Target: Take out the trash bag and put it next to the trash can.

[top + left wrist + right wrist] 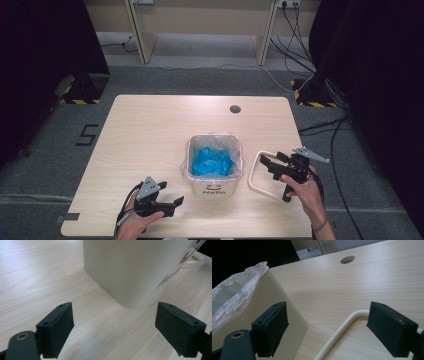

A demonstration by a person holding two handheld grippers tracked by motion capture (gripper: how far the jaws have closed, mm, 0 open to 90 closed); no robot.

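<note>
A cream bin with "Hello" printed on its front stands at the middle of the wooden table. A clear plastic liner is draped over its rim, and crumpled blue material lies inside. A cream rounded ring frame lies flat on the table just right of the bin. My left gripper is open near the front edge, pointing at the bin's wall. My right gripper is open just above the ring frame, with the bin and liner at its left jaw.
A round cable hole sits near the table's far edge. Black curtains flank both sides. Stand bases with hazard stripes and loose cables lie on the floor around the table.
</note>
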